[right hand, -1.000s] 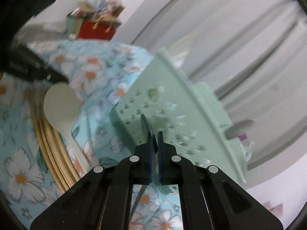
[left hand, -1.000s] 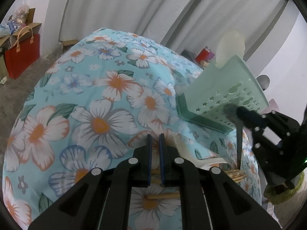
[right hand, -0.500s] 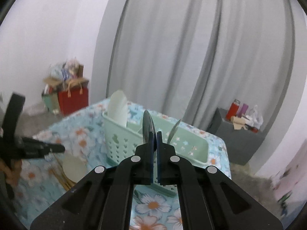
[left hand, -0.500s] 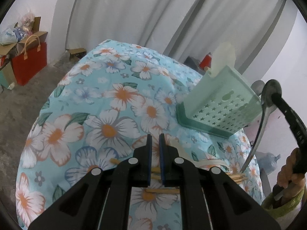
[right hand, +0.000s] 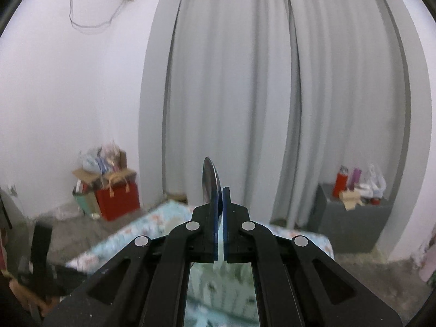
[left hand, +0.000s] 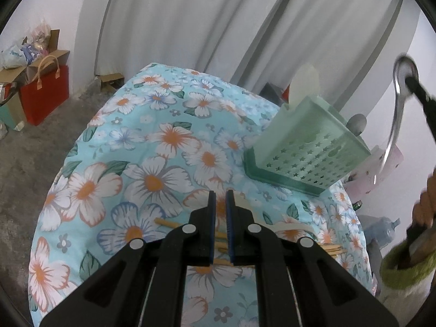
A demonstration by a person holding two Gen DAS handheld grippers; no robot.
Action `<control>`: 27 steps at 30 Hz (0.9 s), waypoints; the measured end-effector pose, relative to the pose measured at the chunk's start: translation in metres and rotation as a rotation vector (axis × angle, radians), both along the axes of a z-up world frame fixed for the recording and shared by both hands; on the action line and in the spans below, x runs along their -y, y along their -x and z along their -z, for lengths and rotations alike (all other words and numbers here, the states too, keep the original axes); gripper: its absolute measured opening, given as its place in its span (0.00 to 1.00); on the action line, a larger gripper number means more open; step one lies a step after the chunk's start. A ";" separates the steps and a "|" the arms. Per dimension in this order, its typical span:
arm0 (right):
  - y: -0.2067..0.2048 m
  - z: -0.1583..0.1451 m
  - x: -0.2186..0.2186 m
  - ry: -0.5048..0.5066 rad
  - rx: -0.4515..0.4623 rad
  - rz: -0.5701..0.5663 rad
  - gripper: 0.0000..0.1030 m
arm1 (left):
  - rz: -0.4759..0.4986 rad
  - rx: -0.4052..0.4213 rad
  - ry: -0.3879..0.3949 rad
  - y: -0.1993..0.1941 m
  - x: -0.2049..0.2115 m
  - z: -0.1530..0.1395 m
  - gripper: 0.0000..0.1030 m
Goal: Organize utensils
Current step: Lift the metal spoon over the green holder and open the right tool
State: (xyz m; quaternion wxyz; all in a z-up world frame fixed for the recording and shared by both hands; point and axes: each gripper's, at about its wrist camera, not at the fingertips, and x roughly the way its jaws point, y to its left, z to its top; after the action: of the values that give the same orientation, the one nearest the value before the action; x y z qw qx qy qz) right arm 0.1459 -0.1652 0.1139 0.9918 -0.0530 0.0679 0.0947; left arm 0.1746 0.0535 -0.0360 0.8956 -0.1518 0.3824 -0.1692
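Note:
My right gripper (right hand: 220, 190) is shut on the bowl of a metal spoon (right hand: 209, 185). In the left wrist view the spoon (left hand: 396, 114) hangs handle-down from that gripper (left hand: 408, 81), high above the right end of the mint-green utensil caddy (left hand: 305, 141). A white paddle (left hand: 303, 84) and a grey spoon (left hand: 358, 122) stand in the caddy. My left gripper (left hand: 220, 199) hovers shut and empty over the floral tablecloth (left hand: 152, 163). Wooden chopsticks (left hand: 166, 222) and a white plastic utensil (left hand: 294, 226) lie on the cloth below it.
A person's hand (left hand: 425, 204) in a green cuff (left hand: 406, 272) holds the right gripper. Beyond the table a red bag (left hand: 43, 95) and cardboard boxes stand on the floor by the grey curtains. A grey cabinet (right hand: 351, 218) with bottles is at the right.
The right gripper has risen with the spoon and rolled, from close by the caddy's side to well above it. The left gripper has lifted slightly.

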 end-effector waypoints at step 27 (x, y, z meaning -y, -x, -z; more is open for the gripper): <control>-0.063 0.024 -0.009 0.058 -0.070 -0.006 0.34 | 0.005 -0.005 0.033 -0.004 -0.010 0.004 0.06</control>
State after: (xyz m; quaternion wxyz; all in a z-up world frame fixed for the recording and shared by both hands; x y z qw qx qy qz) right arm 0.2085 -0.1564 0.0903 0.9865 -0.0787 0.1054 0.0973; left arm 0.1788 0.0632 -0.0403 0.8917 -0.1660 0.3821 -0.1771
